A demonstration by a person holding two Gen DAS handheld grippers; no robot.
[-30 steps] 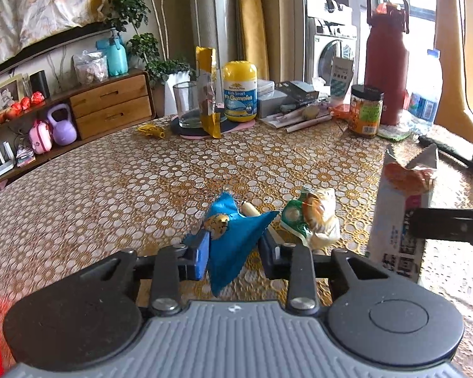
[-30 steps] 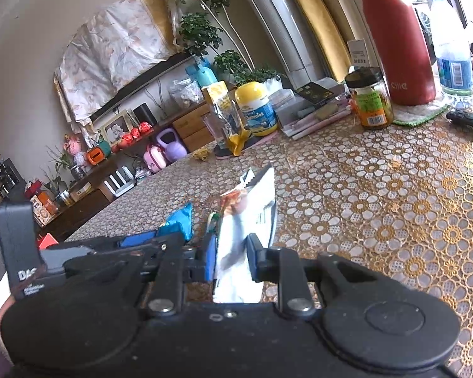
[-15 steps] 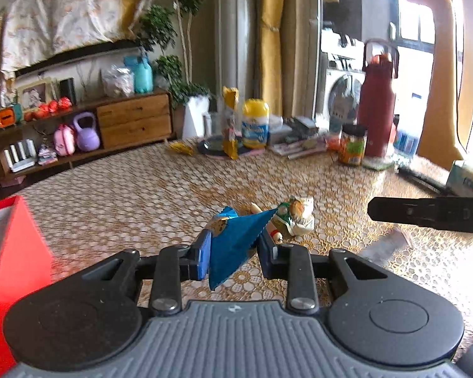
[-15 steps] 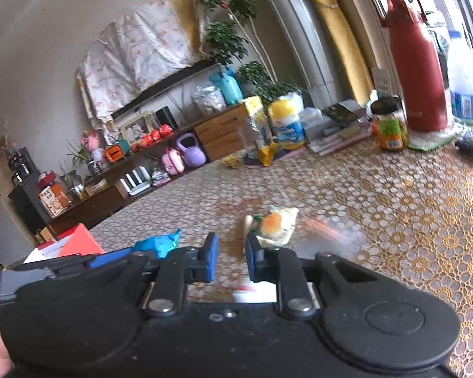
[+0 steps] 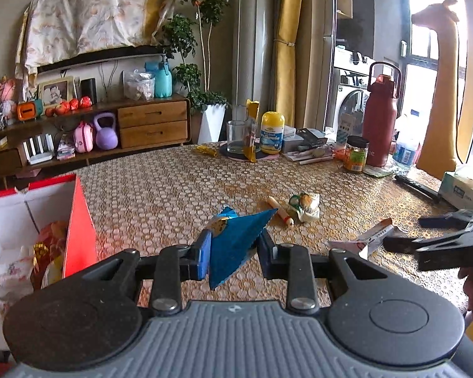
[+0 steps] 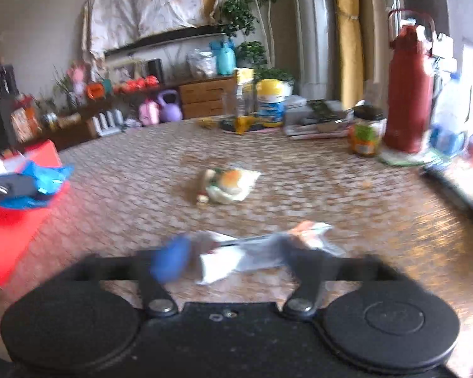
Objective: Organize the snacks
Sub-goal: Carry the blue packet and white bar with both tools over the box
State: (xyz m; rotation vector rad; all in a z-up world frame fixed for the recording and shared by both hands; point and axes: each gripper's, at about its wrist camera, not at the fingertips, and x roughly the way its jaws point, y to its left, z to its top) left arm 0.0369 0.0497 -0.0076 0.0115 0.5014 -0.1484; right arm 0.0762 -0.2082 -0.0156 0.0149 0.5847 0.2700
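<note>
The left gripper is clamped on a blue snack packet, with the red box to its left. The right gripper is opening, a white snack packet lying loose between its spread jaws on the table; a pale snack packet lies farther ahead.

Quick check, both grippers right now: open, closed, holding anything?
Left gripper: shut on the blue snack packet.
Right gripper: jaws opening, white snack packet lying loose between them on the table.
</note>
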